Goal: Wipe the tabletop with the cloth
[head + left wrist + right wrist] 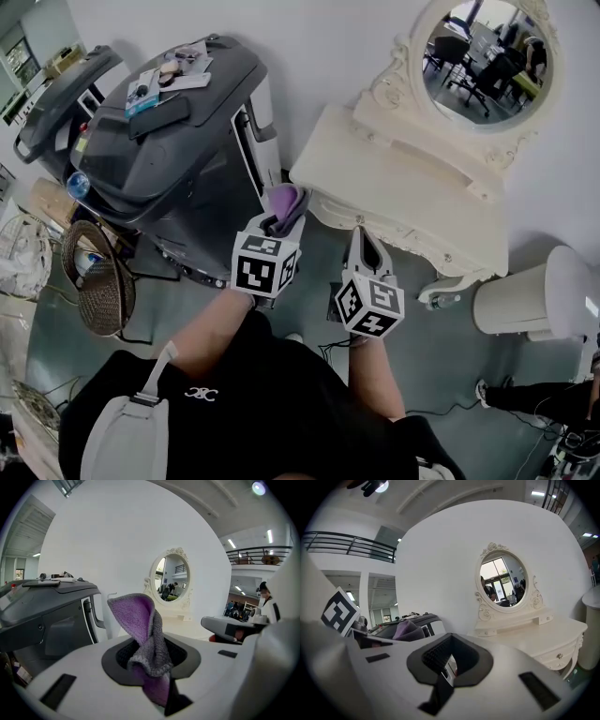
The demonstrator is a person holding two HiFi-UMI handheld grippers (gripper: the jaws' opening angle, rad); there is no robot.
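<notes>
A purple and grey cloth (285, 200) sticks up out of my left gripper (280, 216), which is shut on it; in the left gripper view the cloth (140, 620) fills the jaws of the left gripper (151, 654) and folds over above them. The cream dressing table (380, 173) with its oval mirror (487, 52) stands just ahead of both grippers; the cloth is in the air short of its near edge. My right gripper (362, 234) is to the right of the left one, shut with nothing in it, as the right gripper (447, 662) view also shows.
A large dark grey machine (173, 141) with small items on top stands left of the table. A wicker basket (98, 277) sits on the floor at far left. A white bin (534, 295) stands to the right, with cables (525, 398) on the floor.
</notes>
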